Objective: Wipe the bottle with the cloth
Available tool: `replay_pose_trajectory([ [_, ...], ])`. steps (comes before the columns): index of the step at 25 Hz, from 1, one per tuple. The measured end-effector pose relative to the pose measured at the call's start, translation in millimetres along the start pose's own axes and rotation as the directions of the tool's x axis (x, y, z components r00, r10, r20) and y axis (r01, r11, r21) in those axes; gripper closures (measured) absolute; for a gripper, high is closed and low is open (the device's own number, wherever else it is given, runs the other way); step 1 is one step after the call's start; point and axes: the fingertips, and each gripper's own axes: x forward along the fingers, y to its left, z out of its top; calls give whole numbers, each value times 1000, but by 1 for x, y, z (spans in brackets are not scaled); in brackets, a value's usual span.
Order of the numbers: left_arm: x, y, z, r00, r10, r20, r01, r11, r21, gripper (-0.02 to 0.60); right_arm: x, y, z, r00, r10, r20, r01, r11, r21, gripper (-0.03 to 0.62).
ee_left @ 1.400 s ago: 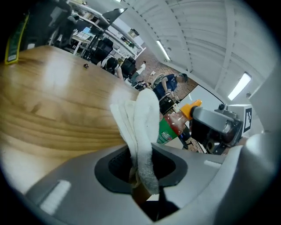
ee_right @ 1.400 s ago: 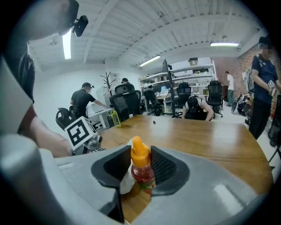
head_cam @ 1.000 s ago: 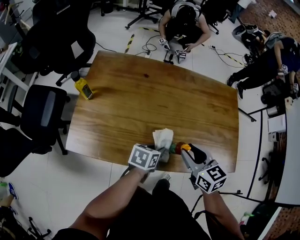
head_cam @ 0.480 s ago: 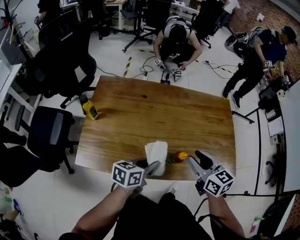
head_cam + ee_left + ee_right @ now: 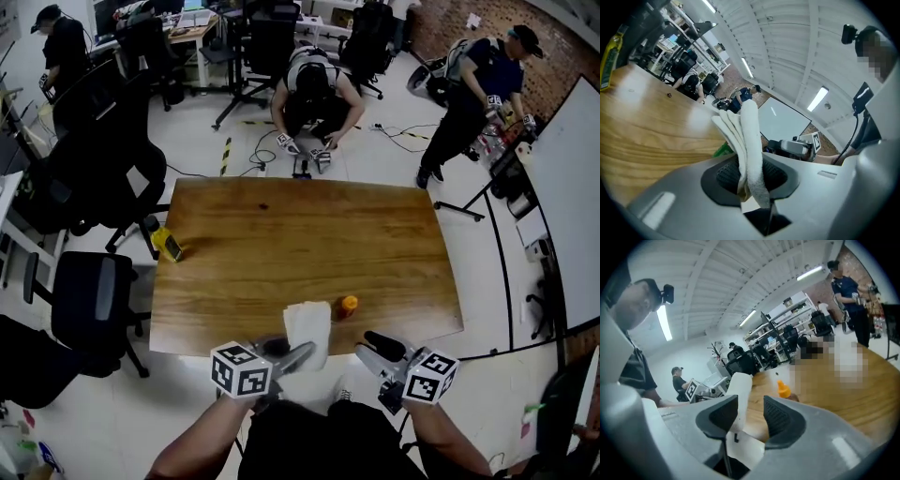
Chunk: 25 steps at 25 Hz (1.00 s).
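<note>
The bottle (image 5: 347, 306) stands near the middle of the bench's (image 5: 281, 234) near edge. It looks upright, its orange cap (image 5: 783, 389) on top, so its long axis seems to run up from the bench.

The left tool (image 5: 298, 354) is clamped on a folded white cloth (image 5: 307, 326), which sticks out forward from the pads over the near edge. The cloth's right side is just beside the bottle, and whether they touch cannot be told.

The right tool (image 5: 373, 352) has its jaws apart with nothing gripped. It hangs off the near edge, with the bottle ahead of it and a little to its left.

The bottle thus lies between the two tools. The likely next move is a short reach by the right tool to steady it while the cloth sweeps rightward.
</note>
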Motion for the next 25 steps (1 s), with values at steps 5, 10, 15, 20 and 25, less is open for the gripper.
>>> replay_pose_trajectory([
  [5,4,-63,-15,991,-132,-15,133,990,55,464,-3,35,-19,991,129,-33,-127,990,58,437],
  [10,16,-120,-35,986,-167,-11,167,980,111,463,-37,64,-29,959,283,-16,-281,955,94,387],
  [15,42,-188,-80,982,-187,-31,189,966,178,462,-96,81,-42,904,427,2,-424,899,111,401],
  [20,65,-246,-135,987,-159,4,157,978,135,453,-172,90,-79,875,483,24,-482,868,121,499],
  [25,71,-284,-188,997,-71,-21,73,991,116,433,-222,100,-122,872,489,18,-487,863,132,508],
])
